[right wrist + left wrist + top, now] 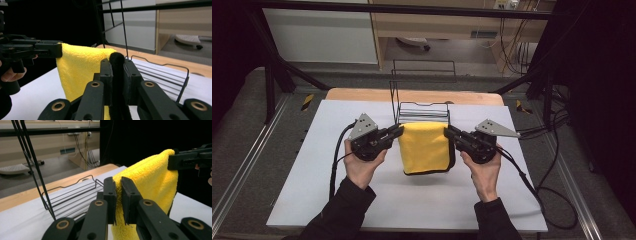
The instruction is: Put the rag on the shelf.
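Note:
A yellow towel (425, 148) with a black underside hangs folded between the two grippers, lifted off the white table (412, 200). My left gripper (399, 130) is shut on the towel's upper left corner; in the left gripper view its jaws pinch the yellow cloth (147, 177) at the gripper's tip (118, 195). My right gripper (448, 131) is shut on the upper right corner, and in the right gripper view the black edge (116, 60) sticks up between its jaws (117, 75). The towel (80, 67) stretches across to the other gripper.
A black wire rack (422, 112) stands just behind the towel at the table's far side, with tall wire uprights. Cables (557, 195) trail off the right side of the table. A wooden strip (362, 94) borders the far edge.

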